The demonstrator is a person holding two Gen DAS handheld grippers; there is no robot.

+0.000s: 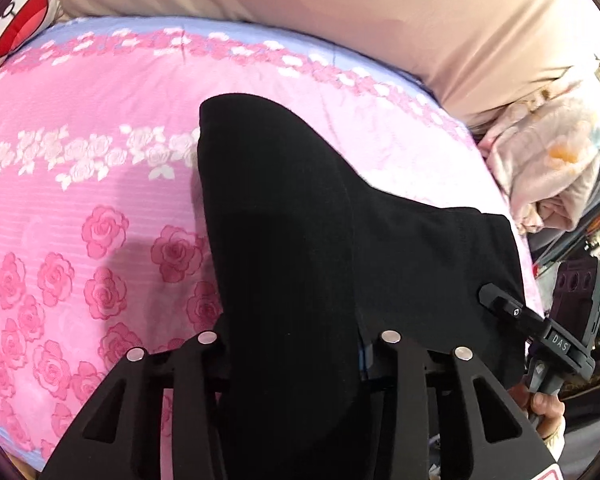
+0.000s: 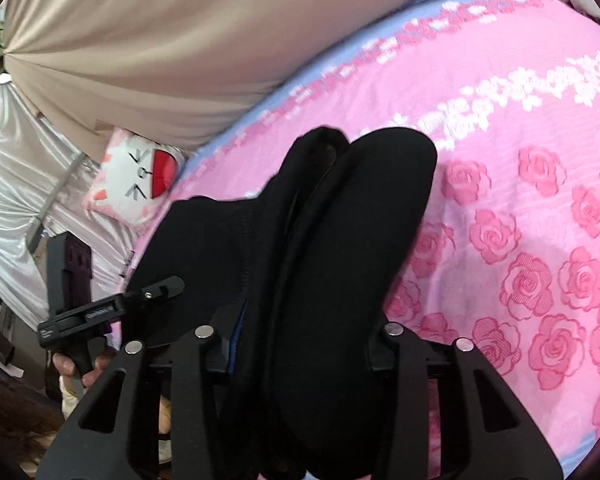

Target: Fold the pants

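Black pants [image 1: 284, 200] lie bunched on a pink rose-print bed sheet [image 1: 80, 200]. In the left wrist view a thick fold of them fills the gap between the fingers of my left gripper [image 1: 296, 344], which is shut on the cloth. In the right wrist view my right gripper [image 2: 304, 340] is likewise shut on a doubled fold of the pants [image 2: 340, 220]. Each gripper shows in the other's view at the garment's near edge: the right gripper [image 1: 500, 304] and the left gripper [image 2: 164, 288]. The fingertips are hidden by cloth.
A beige drape [image 1: 340, 8] runs along the bed's far side. A white cat-face cushion [image 2: 140, 180] lies at the bed's corner. A crumpled pale blanket [image 1: 552, 160] sits off the sheet's edge. A hand [image 2: 80, 372] holds the left gripper's handle.
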